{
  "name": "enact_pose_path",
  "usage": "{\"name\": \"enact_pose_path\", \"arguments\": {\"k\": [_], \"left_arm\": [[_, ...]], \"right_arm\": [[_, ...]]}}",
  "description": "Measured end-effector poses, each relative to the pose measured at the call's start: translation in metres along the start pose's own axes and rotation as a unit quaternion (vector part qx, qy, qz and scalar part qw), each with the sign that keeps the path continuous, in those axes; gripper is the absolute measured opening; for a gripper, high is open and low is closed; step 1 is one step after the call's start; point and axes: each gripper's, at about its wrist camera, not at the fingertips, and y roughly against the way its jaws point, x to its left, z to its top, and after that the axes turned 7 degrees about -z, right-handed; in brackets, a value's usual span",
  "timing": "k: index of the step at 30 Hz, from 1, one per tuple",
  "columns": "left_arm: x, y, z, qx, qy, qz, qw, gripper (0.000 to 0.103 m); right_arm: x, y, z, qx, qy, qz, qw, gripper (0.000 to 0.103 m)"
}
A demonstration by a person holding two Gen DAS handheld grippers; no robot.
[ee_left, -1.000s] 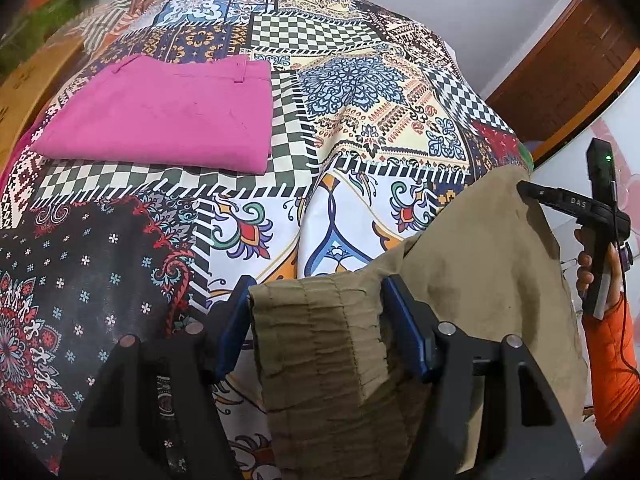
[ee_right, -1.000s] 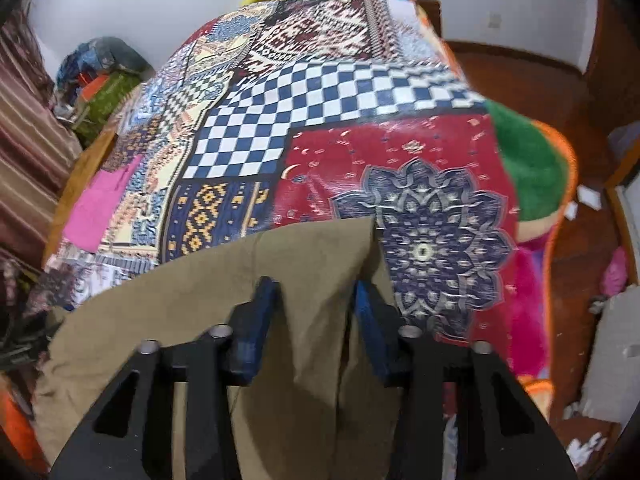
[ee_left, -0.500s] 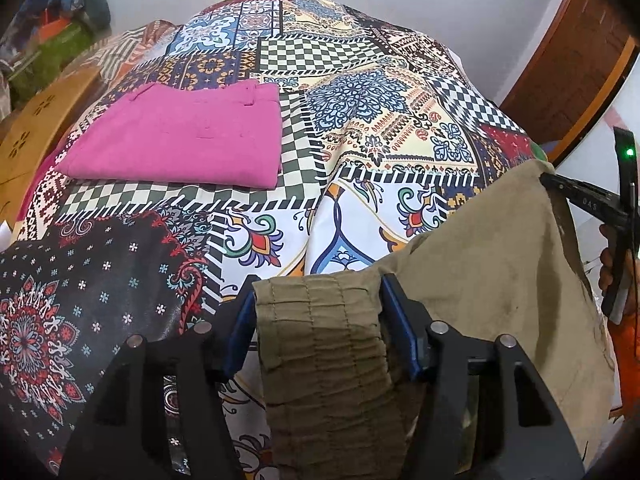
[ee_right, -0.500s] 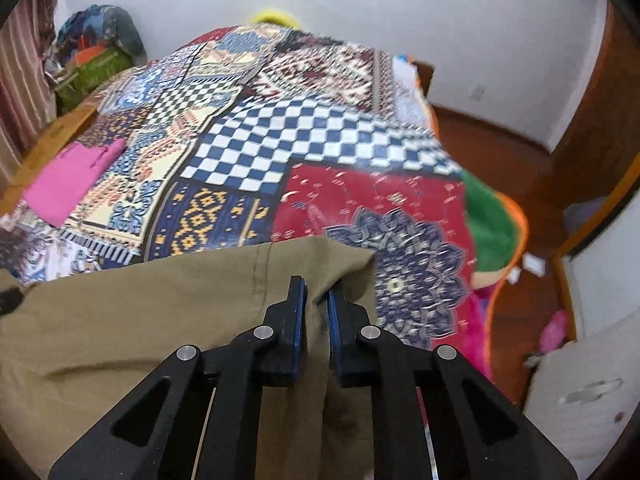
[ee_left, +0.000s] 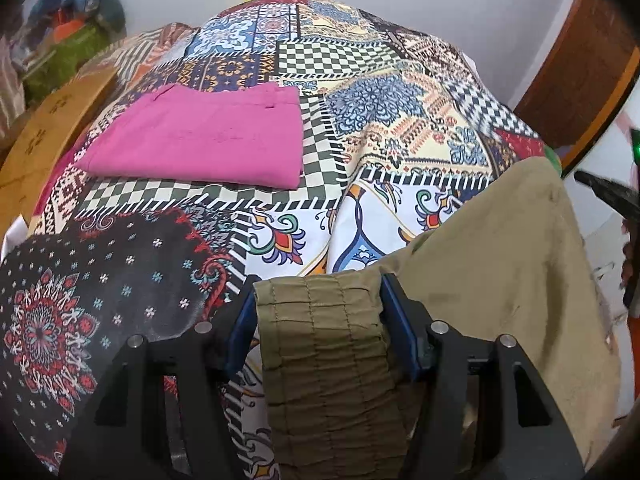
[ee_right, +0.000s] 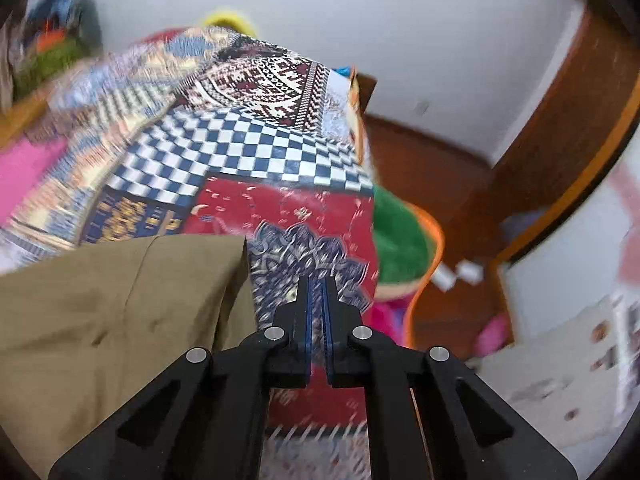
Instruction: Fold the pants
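Note:
Olive-khaki pants (ee_left: 500, 264) lie on the patchwork bedspread (ee_left: 360, 140) at its near right side. In the left wrist view my left gripper (ee_left: 320, 312) has its fingers on both sides of the gathered elastic waistband (ee_left: 324, 352), which fills the gap between them. In the right wrist view my right gripper (ee_right: 318, 304) is shut with nothing between its pads, to the right of the pants' leg end (ee_right: 120, 312). It hovers over the red and navy patch. The right gripper's body shows at the right edge of the left wrist view (ee_left: 612, 192).
Folded pink pants (ee_left: 200, 136) lie on the bedspread at the far left. A wooden bed frame (ee_left: 44, 136) runs along the left. A green and orange blanket (ee_right: 404, 240) hangs off the bed's right side above a wooden floor. A brown door (ee_right: 560, 128) stands to the right.
My right gripper closed, came off the pants' leg end and swung to the right, now empty. My left gripper still holds the waistband and moved slightly forward.

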Motion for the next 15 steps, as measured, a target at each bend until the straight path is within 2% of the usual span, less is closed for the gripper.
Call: {"name": "enact_pose_path", "arguments": {"k": [3, 5, 6, 7, 9, 12, 15], "left_arm": [[-0.004, 0.006, 0.001, -0.008, -0.01, 0.008, 0.9999, 0.059], [-0.008, 0.005, 0.001, -0.005, -0.016, 0.02, 0.9996, 0.059], [-0.008, 0.004, 0.0, -0.003, -0.017, 0.024, 0.9996, 0.059], [-0.009, 0.003, -0.001, -0.002, -0.017, 0.027, 0.9995, 0.06], [-0.008, 0.004, -0.003, -0.005, -0.015, 0.026, 0.9995, 0.06], [-0.005, 0.004, -0.005, -0.004, -0.011, 0.022, 0.9997, 0.06], [-0.005, 0.002, -0.005, -0.002, -0.014, 0.023, 0.9996, 0.06]], "right_arm": [[-0.003, 0.025, -0.007, -0.002, 0.001, 0.052, 0.999, 0.006], [0.008, 0.035, -0.012, 0.003, 0.011, 0.084, 0.996, 0.013], [0.015, 0.037, -0.016, 0.01, 0.015, 0.102, 0.995, 0.024], [0.021, 0.035, -0.018, 0.02, 0.019, 0.117, 0.993, 0.041], [0.03, 0.031, -0.025, 0.028, 0.015, 0.125, 0.992, 0.056], [0.033, 0.019, -0.037, 0.044, 0.0, 0.128, 0.991, 0.056], [0.031, 0.001, -0.045, 0.073, -0.023, 0.149, 0.986, 0.055]]}}
